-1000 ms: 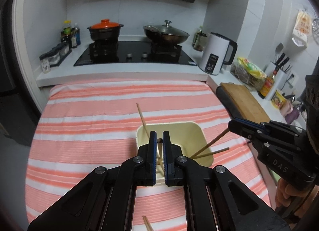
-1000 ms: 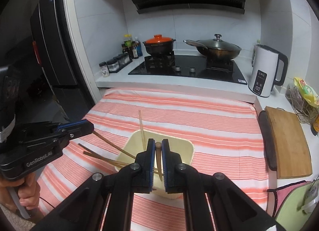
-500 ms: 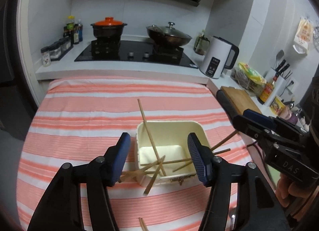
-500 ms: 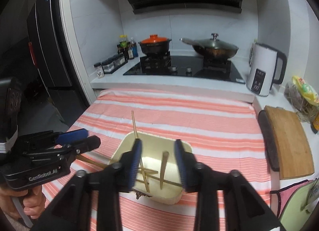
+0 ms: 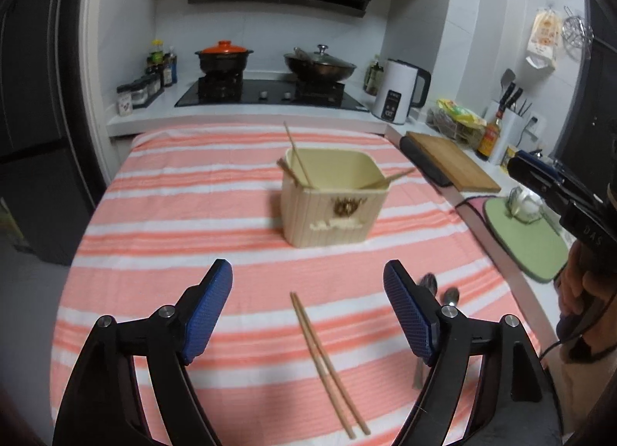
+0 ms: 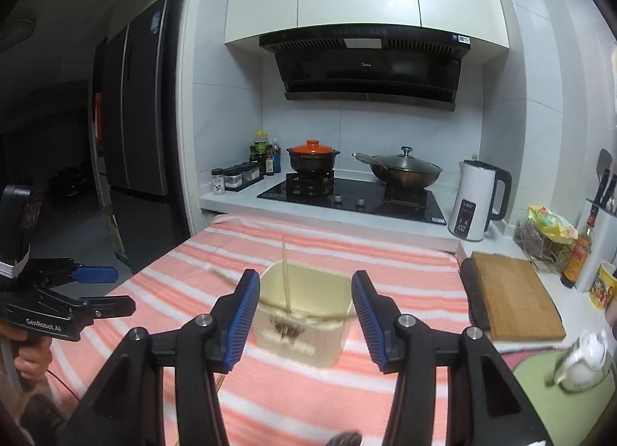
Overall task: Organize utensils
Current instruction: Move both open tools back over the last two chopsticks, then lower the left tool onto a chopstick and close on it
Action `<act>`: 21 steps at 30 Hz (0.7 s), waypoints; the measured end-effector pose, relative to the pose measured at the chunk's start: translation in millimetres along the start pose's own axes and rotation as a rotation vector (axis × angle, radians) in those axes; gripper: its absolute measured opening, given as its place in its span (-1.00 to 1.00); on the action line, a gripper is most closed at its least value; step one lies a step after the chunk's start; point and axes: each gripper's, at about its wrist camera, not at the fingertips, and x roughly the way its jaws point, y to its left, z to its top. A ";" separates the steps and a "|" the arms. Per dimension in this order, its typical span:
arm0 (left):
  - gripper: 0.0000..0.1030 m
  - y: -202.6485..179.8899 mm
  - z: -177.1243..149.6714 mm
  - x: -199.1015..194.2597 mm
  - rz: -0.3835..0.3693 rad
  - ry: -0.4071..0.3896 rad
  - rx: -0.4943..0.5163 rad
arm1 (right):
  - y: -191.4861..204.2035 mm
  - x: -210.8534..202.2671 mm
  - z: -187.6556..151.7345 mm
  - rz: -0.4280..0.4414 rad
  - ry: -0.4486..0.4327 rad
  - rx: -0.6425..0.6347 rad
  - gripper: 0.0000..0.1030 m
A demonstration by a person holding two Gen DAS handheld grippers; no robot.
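- Left gripper (image 5: 308, 311): jaws spread wide, nothing between them, hovering over the striped cloth (image 5: 185, 214) on the near side of the table.
- Right gripper (image 6: 304, 315): jaws also spread and empty, held higher, looking down toward the cream utensil box (image 6: 304, 315).
- Box stands mid-cloth; several chopsticks already lean in it (image 5: 297, 155), tips sticking out over the rim at odd angles.
- Loose pair of chopsticks (image 5: 327, 345) lies on the cloth straight ahead of the left gripper, side by side and touching, pointing roughly away from the camera.
- Two metal spoons (image 5: 439, 292) lie just beside the left gripper's right finger — partly hidden by it.
- Likely step in hand: pick up the loose pair with the left gripper.
- To do it well: come down over the middle of the pair, jaws straddling both sticks across their width, so they close together rather than scissor apart.
- Flat sticks on soft cloth — press the fingertips slightly into the fabric before closing.
- Risk: one stick slips free; a tilted carry could knock those already leaning in the box.
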 end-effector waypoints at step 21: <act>0.62 -10.6 -184.4 6.0 0.082 0.103 -0.095 | 92.8 -43.9 -240.2 0.093 0.222 -0.023 -0.01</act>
